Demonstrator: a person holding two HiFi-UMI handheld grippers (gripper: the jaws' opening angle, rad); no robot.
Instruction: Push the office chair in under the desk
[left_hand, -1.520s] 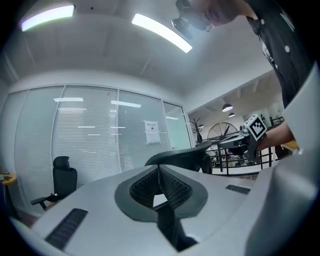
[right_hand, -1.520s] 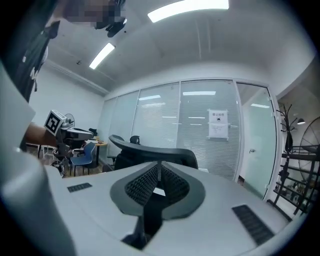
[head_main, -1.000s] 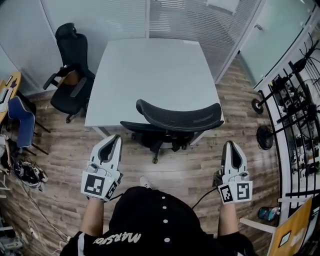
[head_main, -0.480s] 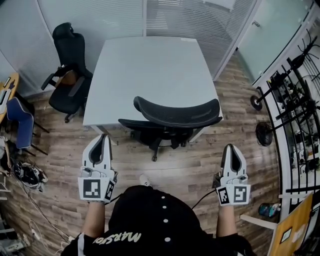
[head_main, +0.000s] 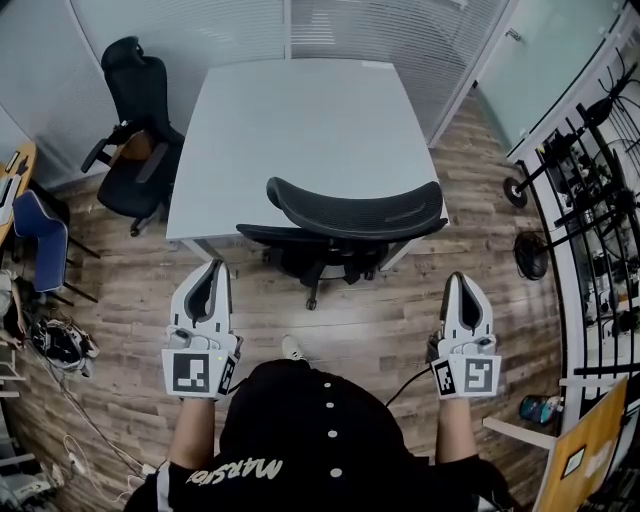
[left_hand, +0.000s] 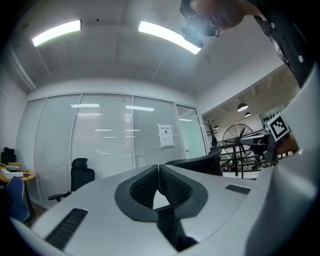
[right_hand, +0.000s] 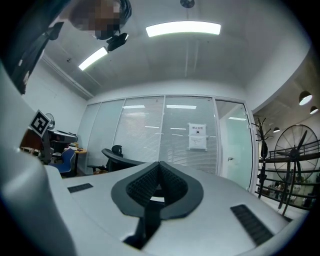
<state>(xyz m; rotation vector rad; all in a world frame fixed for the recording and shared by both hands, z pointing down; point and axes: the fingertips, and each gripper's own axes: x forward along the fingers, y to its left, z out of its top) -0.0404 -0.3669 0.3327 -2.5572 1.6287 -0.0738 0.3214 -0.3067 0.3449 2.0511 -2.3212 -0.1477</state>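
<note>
— Where is the office chair being seen?

— It is being seen at twelve o'clock from the person, standing at the near edge of the white desk. Its curved mesh backrest is being turned toward the person, and its castor base is showing on the wooden floor. How far the seat is reaching under the desk cannot be told.

— How are the grippers being held?

— The left gripper is being held at ten o'clock and the right gripper at two o'clock, both pointing level and both apart from the chair. In each gripper view the jaws are being held pressed together, with nothing between them.

— What else is being shown?

— A second black office chair is being shown at the desk's nine o'clock side. A blue chair is being shown farther out toward nine o'clock.
</note>
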